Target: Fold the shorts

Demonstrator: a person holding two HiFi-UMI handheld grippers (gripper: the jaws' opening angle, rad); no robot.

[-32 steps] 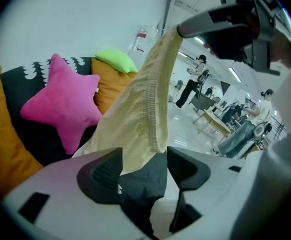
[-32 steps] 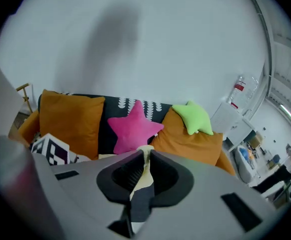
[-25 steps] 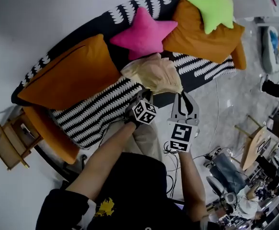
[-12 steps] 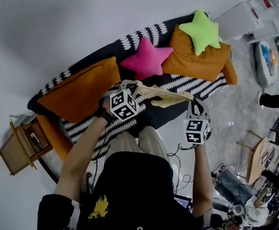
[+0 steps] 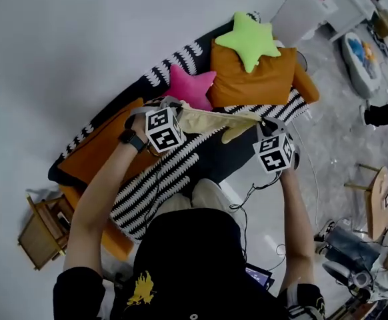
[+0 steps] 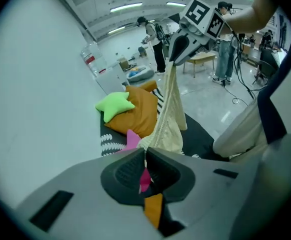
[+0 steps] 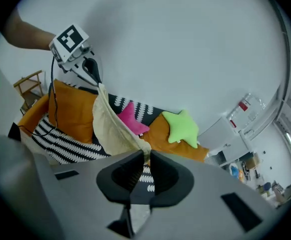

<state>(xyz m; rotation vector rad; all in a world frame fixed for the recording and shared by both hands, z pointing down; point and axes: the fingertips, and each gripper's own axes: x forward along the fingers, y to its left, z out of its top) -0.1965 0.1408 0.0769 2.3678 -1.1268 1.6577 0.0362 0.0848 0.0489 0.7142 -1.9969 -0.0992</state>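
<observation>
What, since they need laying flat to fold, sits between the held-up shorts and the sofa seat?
Nothing visible. The shorts, held by the left tongs and right tongs, hang over bare striped throw; the pink star pillow and orange cushion sit further back.

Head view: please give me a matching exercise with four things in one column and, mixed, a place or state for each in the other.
1. shorts
2. green star
3. pink star
4. left gripper

A. on an orange cushion
B. shut on the shorts
C. stretched out in the air
D. on the sofa, left of that cushion

Pairs: 1-C, 2-A, 3-D, 4-B
</observation>
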